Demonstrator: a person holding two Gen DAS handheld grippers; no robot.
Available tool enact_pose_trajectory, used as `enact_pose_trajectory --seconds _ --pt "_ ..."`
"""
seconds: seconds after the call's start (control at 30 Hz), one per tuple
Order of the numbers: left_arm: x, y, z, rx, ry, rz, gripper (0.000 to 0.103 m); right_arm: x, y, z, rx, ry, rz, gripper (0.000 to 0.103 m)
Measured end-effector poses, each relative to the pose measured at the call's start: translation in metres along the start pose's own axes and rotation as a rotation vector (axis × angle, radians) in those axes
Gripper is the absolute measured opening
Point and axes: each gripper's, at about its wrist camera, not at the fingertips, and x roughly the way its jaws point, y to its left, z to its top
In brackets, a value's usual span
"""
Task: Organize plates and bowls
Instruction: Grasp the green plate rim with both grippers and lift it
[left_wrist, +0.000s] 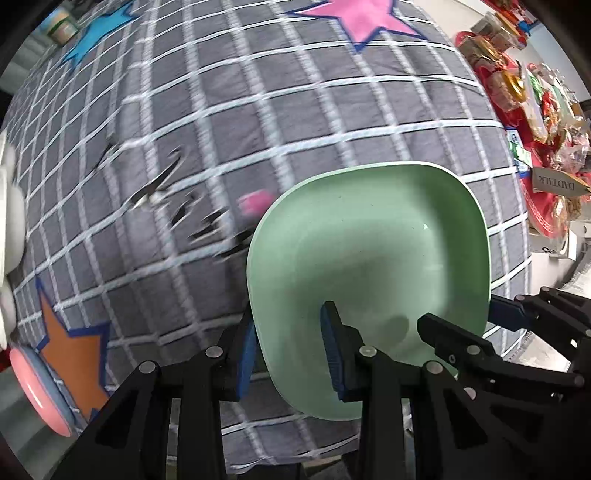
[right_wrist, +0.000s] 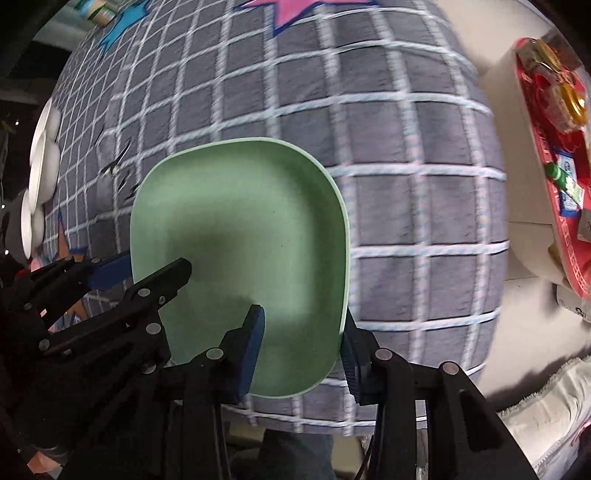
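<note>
Left wrist view: my left gripper (left_wrist: 290, 345) has its fingers (left_wrist: 246, 354) closed on the near-left rim of the green plate (left_wrist: 373, 266), one blue pad outside the rim, the other inside the well. The right gripper (left_wrist: 458, 325) shows at the lower right, clamped on the same plate's right edge. The plate sits above a grey checked cloth (left_wrist: 258, 110) with star patches covering the table. Far to the left of the fingers: white dishes (left_wrist: 11, 210) at the cloth edge and a pink plate (left_wrist: 37, 391) below them. Far right, beyond the cloth: a red tray of packaged snacks (left_wrist: 532, 122). Nothing lies between fingers and plate.

Right wrist view: the right gripper (right_wrist: 303, 343) grips the plate's (right_wrist: 243, 221) near-right rim, pads either side of it. The left gripper (right_wrist: 142, 271) holds the left rim. White dishes (right_wrist: 40, 162) far left; red tray (right_wrist: 554, 155) far right on a pale surface. Background is motion-blurred.
</note>
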Motion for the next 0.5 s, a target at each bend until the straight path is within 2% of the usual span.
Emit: enact_pose_trajectory --seconds 0.5 --pt "0.018 0.065 -0.033 -0.087 0.005 0.000 0.036 0.036 0.147 -0.032 -0.079 0.058 -0.005 0.043"
